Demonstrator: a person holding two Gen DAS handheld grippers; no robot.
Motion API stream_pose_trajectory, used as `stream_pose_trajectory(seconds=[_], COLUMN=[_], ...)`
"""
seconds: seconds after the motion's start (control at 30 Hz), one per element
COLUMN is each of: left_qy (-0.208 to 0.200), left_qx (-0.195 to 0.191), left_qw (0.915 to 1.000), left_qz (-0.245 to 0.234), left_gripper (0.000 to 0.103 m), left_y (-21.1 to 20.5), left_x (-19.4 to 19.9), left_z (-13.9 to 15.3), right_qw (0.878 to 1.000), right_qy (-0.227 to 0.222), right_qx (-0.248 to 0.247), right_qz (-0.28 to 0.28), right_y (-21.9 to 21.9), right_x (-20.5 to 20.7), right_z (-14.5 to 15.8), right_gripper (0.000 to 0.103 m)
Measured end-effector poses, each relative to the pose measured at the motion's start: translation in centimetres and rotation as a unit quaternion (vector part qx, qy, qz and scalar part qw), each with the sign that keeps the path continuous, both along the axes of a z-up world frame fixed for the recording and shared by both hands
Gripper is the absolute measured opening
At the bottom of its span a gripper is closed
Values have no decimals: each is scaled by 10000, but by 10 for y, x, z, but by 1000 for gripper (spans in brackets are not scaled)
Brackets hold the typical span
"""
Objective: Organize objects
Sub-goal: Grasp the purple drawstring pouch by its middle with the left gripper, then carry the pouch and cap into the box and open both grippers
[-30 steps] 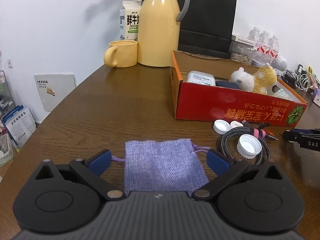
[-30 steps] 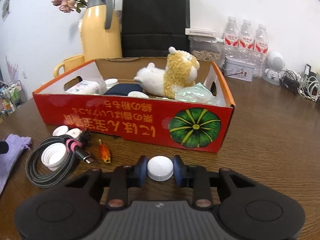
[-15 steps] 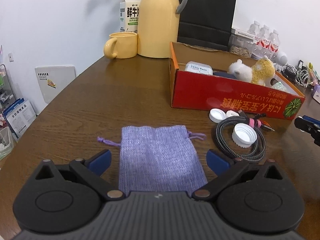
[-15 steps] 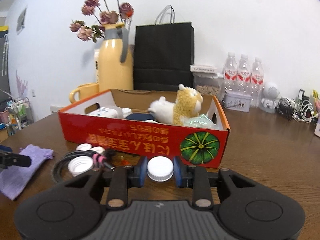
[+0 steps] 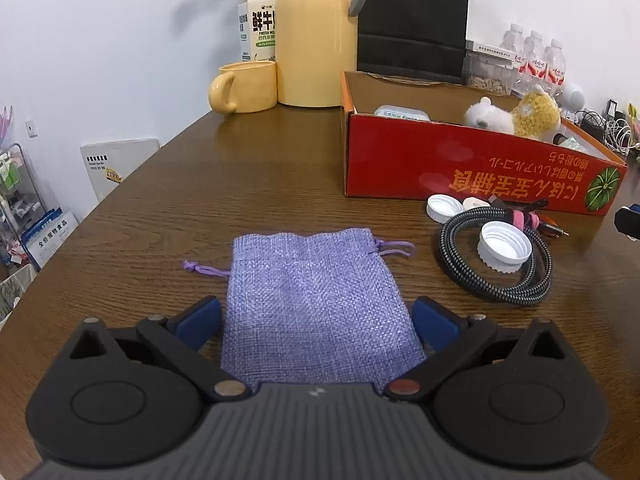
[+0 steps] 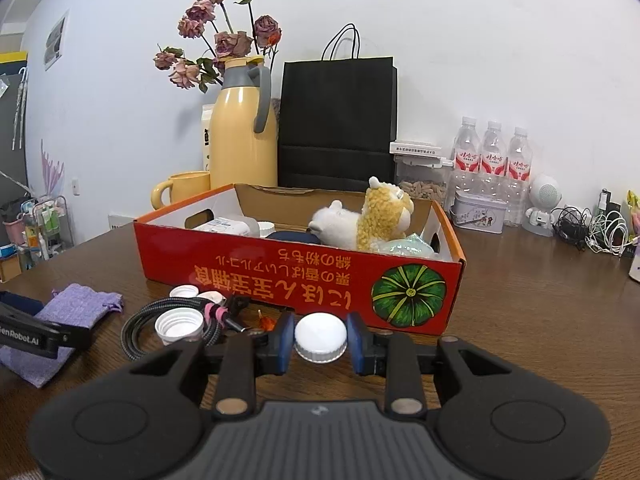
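Observation:
My right gripper [image 6: 320, 343] is shut on a white bottle cap [image 6: 320, 337], held above the table in front of the red cardboard box [image 6: 304, 280]. The box holds a plush alpaca [image 6: 372, 220] and other small items. My left gripper [image 5: 318, 320] stands open, its blue pads on either side of a flat purple drawstring pouch [image 5: 316, 300] that lies on the wooden table. To the pouch's right lie a coiled braided cable [image 5: 496, 256], a white cap [image 5: 504, 246] inside the coil and another cap [image 5: 442, 207] by the box.
A yellow thermos [image 5: 316, 36], yellow mug [image 5: 244, 86], milk carton [image 5: 258, 24] and black paper bag [image 6: 338, 124] stand at the back. Water bottles [image 6: 494, 156], a tin [image 6: 478, 212] and tangled chargers [image 6: 596, 232] sit at the right. The table's left edge drops off near a wall.
The right gripper has risen and tilted up with the cap still in it. The left gripper has pulled back a little along the pouch, so more of the pouch shows.

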State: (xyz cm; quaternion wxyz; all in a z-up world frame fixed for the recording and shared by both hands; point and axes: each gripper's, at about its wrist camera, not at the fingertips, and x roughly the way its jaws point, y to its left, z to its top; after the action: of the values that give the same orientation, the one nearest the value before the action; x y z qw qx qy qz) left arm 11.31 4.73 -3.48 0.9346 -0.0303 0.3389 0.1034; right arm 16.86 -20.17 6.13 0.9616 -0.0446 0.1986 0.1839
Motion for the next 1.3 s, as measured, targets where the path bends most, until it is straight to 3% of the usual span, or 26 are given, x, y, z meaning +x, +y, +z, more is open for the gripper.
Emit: stream_pose_trajectory(seconds=[0.13, 0.23, 0.37, 0.47, 0.87, 1.3], left_qy=[-54, -174, -408, -474, -691, -1509], left_qx=[5, 32, 30, -101, -313, -299], left_qw=[10000, 9996, 9985, 9975, 9950, 9821], left_qz=[-71, -198, -353, -518, -646, -1083], left_gripper=[98, 83, 31, 20, 14, 14], left_y=[-2, -8, -18, -24, -23, -46], left_x=[-2, -6, -13, -14, -15, 15], left_z=[0, 1, 2, 1, 14, 74], right_qw=[10000, 10000, 10000, 10000, 10000, 9992], right_qy=[0, -5, -2, -1, -14, -353], right_qx=[10, 18, 16, 19, 11, -44], right_qz=[-19, -32, -32, -34, -33, 205], right_y=[-1, -2, -2, -2, -1, 14], right_x=[0, 0, 0, 0, 0, 2], right_z=[0, 0, 0, 0, 0, 16], right_gripper=[27, 27, 27, 27, 27, 27])
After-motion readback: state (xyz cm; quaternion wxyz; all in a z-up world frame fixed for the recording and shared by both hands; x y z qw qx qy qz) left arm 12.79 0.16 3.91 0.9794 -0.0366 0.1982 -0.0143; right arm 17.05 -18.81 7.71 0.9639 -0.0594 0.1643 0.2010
